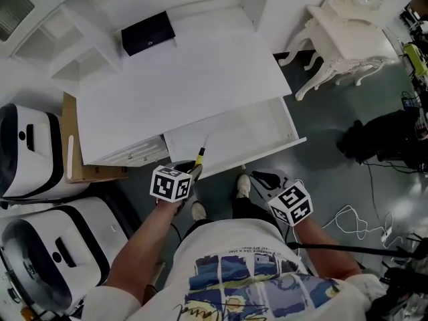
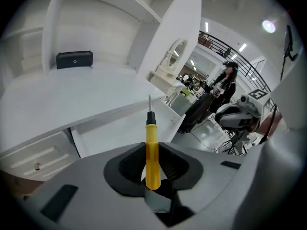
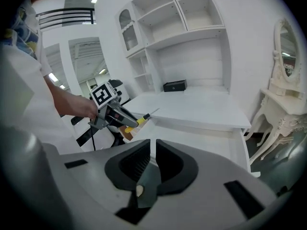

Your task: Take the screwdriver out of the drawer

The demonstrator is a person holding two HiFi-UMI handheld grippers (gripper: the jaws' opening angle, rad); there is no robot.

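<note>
My left gripper (image 1: 194, 168) is shut on the yellow handle of the screwdriver (image 1: 200, 154). Its thin shaft points up over the front rim of the open white drawer (image 1: 294, 141). In the left gripper view the handle (image 2: 152, 152) stands upright between the pads, above the drawer's bare floor (image 2: 120, 133). The right gripper view shows the left gripper (image 3: 125, 122) with the screwdriver (image 3: 142, 119) held near the desk edge. My right gripper (image 1: 259, 177) hangs in front of the drawer. Its jaws (image 3: 153, 158) stand a narrow gap apart with nothing between them.
A black box (image 1: 148, 33) sits at the back of the white desk top (image 1: 180, 79). An ornate white table (image 1: 341, 32) stands at the right. White machines (image 1: 33, 152) and cardboard (image 1: 70, 146) are at the left, and cables (image 1: 354, 219) lie on the floor.
</note>
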